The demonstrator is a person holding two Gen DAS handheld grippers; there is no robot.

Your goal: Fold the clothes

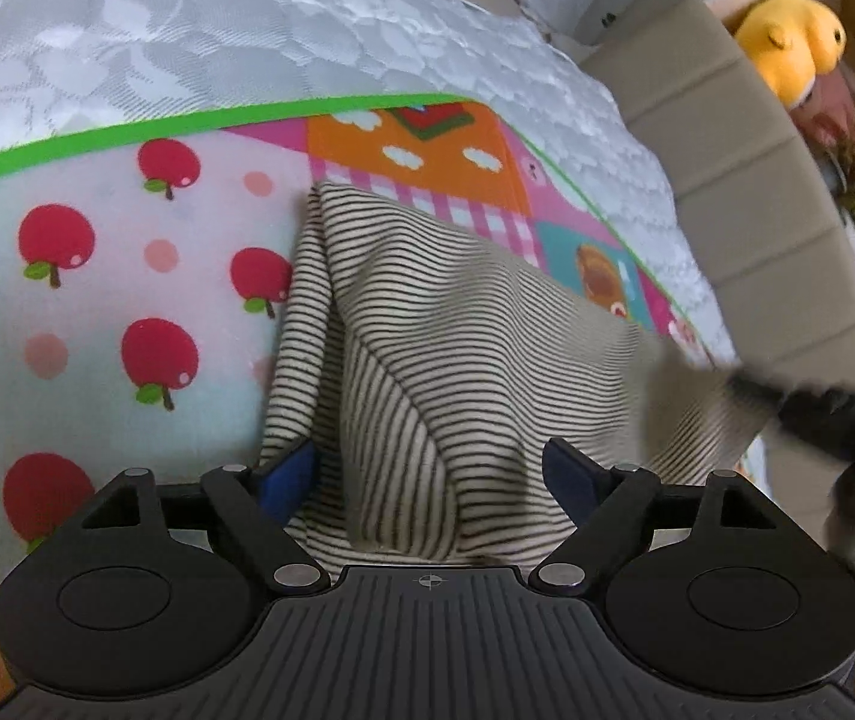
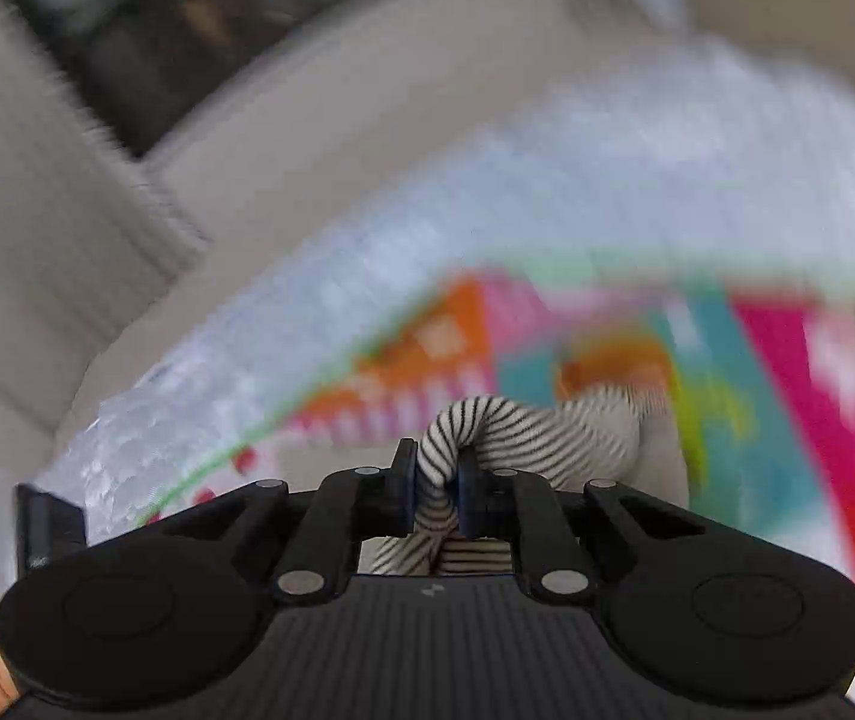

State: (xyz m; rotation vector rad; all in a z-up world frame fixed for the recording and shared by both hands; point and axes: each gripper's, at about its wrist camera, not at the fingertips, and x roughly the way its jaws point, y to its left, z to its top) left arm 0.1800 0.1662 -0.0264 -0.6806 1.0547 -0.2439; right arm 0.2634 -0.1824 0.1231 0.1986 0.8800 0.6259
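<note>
We work over a play mat [image 1: 97, 276] printed with apples and bordered in green, which lies on a quilted white cover [image 1: 187, 30]. A beige sofa [image 1: 757, 180] stands beyond the cover, and a yellow plush toy [image 1: 787, 42] sits in a box at the far right.

The striped garment [image 1: 427, 360] is on the mat, bunched and tented, not flat. We see no finished fold: one edge runs up to a peak, the cloth sags in loose ridges, and its right part is pulled toward the right side of the left view. We judge the task to be at an early stage; the garment needs to be spread or aligned before any clean fold can be laid.

The right hand-held gripper [image 2: 436, 486] is clamped on a rolled bunch of the garment [image 2: 547, 426], with striped cloth pinched between its blue pads. The right view is heavily blurred.

The left hand-held gripper [image 1: 430, 474] stands wide, its blue pads [image 1: 292, 471] on either side of the near edge of the cloth without pressing it. It grips nothing.

Remaining work, as we judge it: take a second hold, flatten, fold, and set the garment down.
</note>
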